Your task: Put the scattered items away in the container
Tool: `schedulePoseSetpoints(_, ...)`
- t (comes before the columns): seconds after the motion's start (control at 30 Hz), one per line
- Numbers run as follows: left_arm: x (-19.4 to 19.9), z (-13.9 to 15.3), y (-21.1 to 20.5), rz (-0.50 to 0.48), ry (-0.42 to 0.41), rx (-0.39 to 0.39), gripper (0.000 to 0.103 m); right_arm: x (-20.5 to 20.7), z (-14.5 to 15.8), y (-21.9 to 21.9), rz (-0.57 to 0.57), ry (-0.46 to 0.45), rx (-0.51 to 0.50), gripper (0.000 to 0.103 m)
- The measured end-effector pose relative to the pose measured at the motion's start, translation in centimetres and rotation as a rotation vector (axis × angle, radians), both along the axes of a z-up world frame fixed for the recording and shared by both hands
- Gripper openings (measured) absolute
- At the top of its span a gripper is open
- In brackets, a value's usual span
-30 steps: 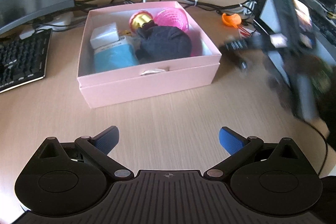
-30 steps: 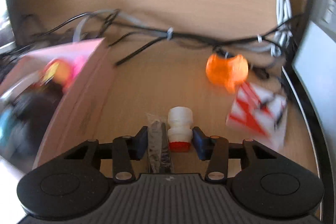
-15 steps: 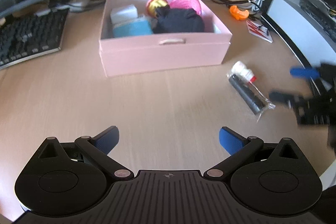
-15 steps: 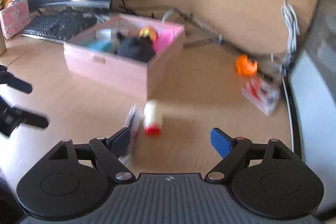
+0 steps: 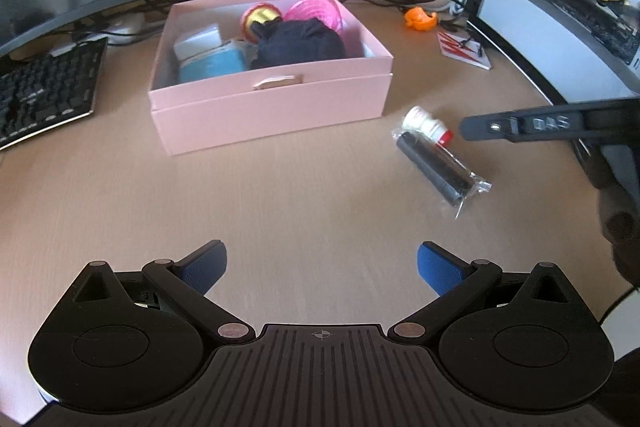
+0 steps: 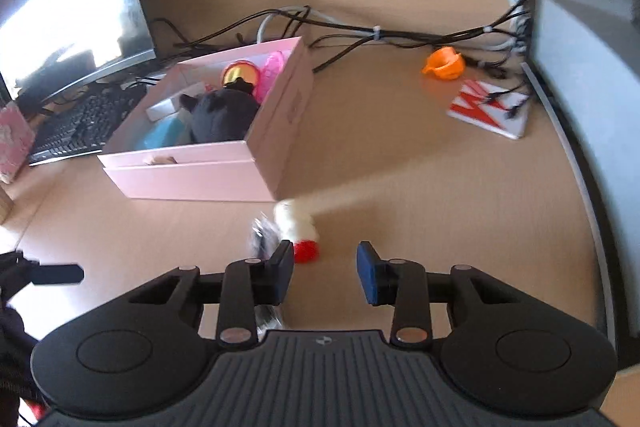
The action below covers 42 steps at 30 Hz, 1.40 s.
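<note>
A pink box (image 5: pixel 272 107) sits on the desk and holds a black pouch (image 5: pixel 298 43), a blue packet, a white box, a gold ball and a pink mesh item. It also shows in the right wrist view (image 6: pixel 192 175). A small white bottle with a red cap (image 5: pixel 426 121) and a black tube in clear wrap (image 5: pixel 436 167) lie right of the box. My right gripper (image 6: pixel 324 273) is open just above the bottle (image 6: pixel 298 231), which lies beside its left finger. My left gripper (image 5: pixel 322 265) is open and empty over bare desk.
An orange object (image 5: pixel 419 18) and a red-and-white card (image 5: pixel 466 49) lie at the back right by cables. A keyboard (image 5: pixel 44 91) and monitor stand at the left. A computer case (image 5: pixel 568 7) stands along the right edge.
My right gripper let go of the bottle and wrapped tube, which now lie on the desk, and it has come back close above them. My left gripper pulled back from the box.
</note>
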<state>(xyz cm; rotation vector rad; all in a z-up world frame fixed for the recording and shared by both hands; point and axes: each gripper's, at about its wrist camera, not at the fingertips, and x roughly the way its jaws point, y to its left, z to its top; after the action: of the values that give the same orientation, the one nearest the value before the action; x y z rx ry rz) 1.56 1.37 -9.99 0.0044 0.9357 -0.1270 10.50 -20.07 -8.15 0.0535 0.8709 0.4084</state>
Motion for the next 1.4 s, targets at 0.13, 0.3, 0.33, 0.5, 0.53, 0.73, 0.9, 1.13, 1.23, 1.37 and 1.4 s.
schedulePoseSetpoints(0.13, -0.9, 0.4, 0.9, 0.041, 0.003, 0.004, 0.103, 1.5, -1.3, 1.2, 0.007, 0.018, -0.006, 0.034)
schedulePoseSetpoints(0.3, -1.7, 0.6, 1.9, 0.080, 0.012, 0.016, 0.103, 3.0, -2.6, 1.5, 0.006, 0.092, 0.026, 0.029)
schedulePoseSetpoints(0.33, -1.7, 0.5, 2.1, 0.088, 0.015, 0.013, 0.103, 3.1, -2.6, 1.6, 0.012, 0.102, 0.031, 0.025)
schedulePoseSetpoints(0.5, -1.3, 0.4, 1.8, 0.068, 0.018, -0.011, 0.103, 2.1, -0.8, 0.8, 0.002, 0.117, 0.040, 0.021)
schedulePoseSetpoints(0.53, -1.2, 0.3, 1.4, 0.054, 0.017, -0.013, 0.103, 1.7, -0.3, 0.4, 0.000, 0.127, 0.035, 0.021)
schedulePoseSetpoints(0.73, -0.4, 0.2, -0.4, -0.016, -0.003, -0.034, 0.103, -0.6, 1.9, -1.7, 0.008, 0.136, -0.030, 0.021)
schedulePoseSetpoints(0.9, 0.3, 0.1, -1.6, -0.059, -0.007, -0.042, 0.103, -1.1, 2.2, -2.2, -0.003, 0.116, -0.070, 0.021)
schedulePoseSetpoints(1.13, 0.4, 0.1, -1.7, -0.068, 0.004, -0.033, 0.103, -1.0, 1.8, -1.3, -0.025, 0.060, -0.102, 0.021)
schedulePoseSetpoints(1.23, 0.4, -0.1, -1.3, -0.051, 0.015, -0.033, 0.103, -1.1, 1.7, -0.9, -0.007, 0.033, -0.128, 0.021)
schedulePoseSetpoints(1.37, 0.2, 0.0, -1.0, -0.039, 0.014, -0.034, 0.103, -1.2, 1.7, -0.6, -0.004, 0.020, -0.146, 0.022)
schedulePoseSetpoints(1.4, 0.1, 0.0, -0.9, -0.035, 0.014, -0.033, 0.103, -1.5, 1.8, -0.5, -0.002, 0.011, -0.149, 0.022)
